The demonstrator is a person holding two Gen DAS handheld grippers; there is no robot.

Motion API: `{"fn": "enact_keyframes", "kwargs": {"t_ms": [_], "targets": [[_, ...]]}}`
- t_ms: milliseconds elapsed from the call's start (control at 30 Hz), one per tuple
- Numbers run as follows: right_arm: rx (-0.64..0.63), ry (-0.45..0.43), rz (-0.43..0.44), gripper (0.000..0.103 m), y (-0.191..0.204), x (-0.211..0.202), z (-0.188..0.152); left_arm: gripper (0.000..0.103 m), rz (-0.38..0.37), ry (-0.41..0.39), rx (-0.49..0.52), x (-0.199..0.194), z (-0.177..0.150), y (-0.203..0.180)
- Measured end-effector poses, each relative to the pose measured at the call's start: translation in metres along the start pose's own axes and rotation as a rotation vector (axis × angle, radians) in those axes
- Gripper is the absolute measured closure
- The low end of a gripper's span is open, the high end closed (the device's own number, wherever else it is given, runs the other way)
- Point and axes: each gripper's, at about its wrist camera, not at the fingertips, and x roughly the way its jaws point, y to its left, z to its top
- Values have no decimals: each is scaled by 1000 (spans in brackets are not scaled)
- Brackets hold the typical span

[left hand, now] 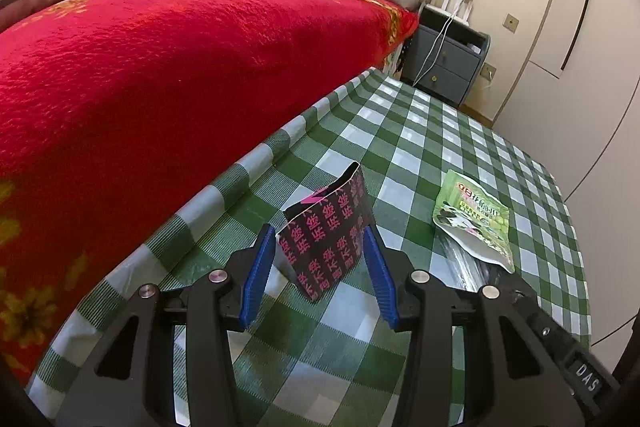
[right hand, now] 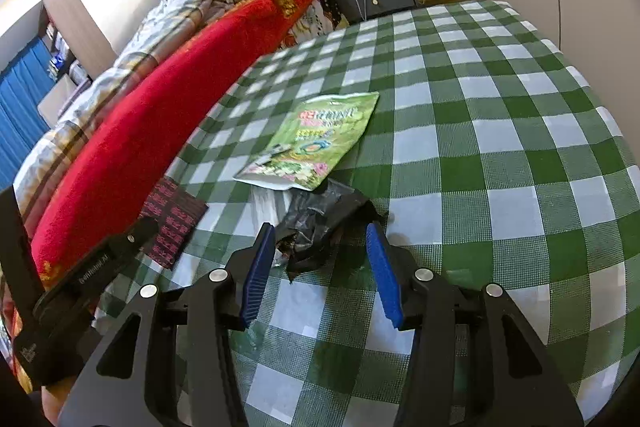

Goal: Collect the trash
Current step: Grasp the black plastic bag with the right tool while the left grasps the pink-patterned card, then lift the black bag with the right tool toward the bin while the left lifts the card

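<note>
Both wrist views angled down, close over checked cloth (left hand: pixel 400 147), sharing green packet (right hand: pixel 320 135)

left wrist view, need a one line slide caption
Open left gripper straddling a black-and-pink packet on the green checked tablecloth, green snack bag nearby.

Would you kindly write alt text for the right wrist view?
The open right gripper hovers over a crumpled black plastic bag on a green checked tablecloth. A green snack pouch lies just beyond, with a red blanket to the left.
</note>
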Motion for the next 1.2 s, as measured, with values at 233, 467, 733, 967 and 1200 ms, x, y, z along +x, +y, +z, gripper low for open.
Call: {"fn": "enact_keyframes", "kwargs": {"t_ms": [233, 467, 733, 967, 1200], "targets": [[-5, 13, 11, 83, -2, 0, -2, 58, -35, 28, -14, 9, 2, 0], [-39, 23, 1, 84, 1, -7, -6, 91, -93, 56, -3, 11, -1, -7], [-71, 3, -33, 85, 0, -38, -4, 101, -144, 38, 31, -10, -2, -17], [-139, -27, -79, 85, 6, -83, -12, 102, -182, 22, 76, -42, -4, -24], [-163, -80, -110, 85, 5, -142, -17, 102, -226, -4, 157, -82, -13, -37]]}}
